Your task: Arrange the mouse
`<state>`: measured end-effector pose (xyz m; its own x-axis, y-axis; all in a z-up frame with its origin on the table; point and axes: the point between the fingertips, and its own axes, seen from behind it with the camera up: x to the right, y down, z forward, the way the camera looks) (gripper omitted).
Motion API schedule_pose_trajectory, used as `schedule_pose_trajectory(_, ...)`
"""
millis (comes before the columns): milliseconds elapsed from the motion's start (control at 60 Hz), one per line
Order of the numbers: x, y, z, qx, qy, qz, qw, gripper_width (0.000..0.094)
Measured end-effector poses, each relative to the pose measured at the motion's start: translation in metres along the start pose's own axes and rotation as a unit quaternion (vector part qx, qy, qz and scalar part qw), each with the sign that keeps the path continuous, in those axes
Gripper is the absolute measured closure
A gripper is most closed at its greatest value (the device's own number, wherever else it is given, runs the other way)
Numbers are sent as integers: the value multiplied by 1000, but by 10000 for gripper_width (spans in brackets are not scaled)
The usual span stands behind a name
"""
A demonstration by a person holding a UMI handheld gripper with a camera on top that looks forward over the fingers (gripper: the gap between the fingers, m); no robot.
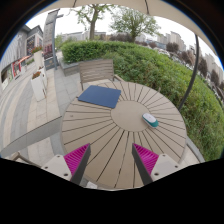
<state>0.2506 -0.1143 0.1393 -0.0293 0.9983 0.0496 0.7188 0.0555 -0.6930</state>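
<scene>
A small mouse (151, 120), white with a teal top, lies on the right side of a round slatted wooden table (120, 130). A dark blue mouse mat (99, 96) lies on the far left part of the table. My gripper (112, 160) is above the near edge of the table, with both pink-padded fingers (76, 158) wide apart and nothing between them. The mouse is ahead of the fingers and to the right, well out of reach.
A wooden chair (97, 70) stands behind the table. A green hedge (160, 65) runs along the back and right. A paved terrace (30, 110) lies to the left with white chairs (38, 82) on it. Trees and buildings stand beyond.
</scene>
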Motion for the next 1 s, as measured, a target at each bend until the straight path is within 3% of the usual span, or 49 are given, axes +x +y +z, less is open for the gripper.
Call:
schedule_pose_trajectory(167,44,11,30,-17,56,41,997,81)
schedule_pose_trajectory(500,137,24,64,8,149,120,981,80)
schedule_pose_trajectory(1000,204,-8,167,71,158,114,978,82)
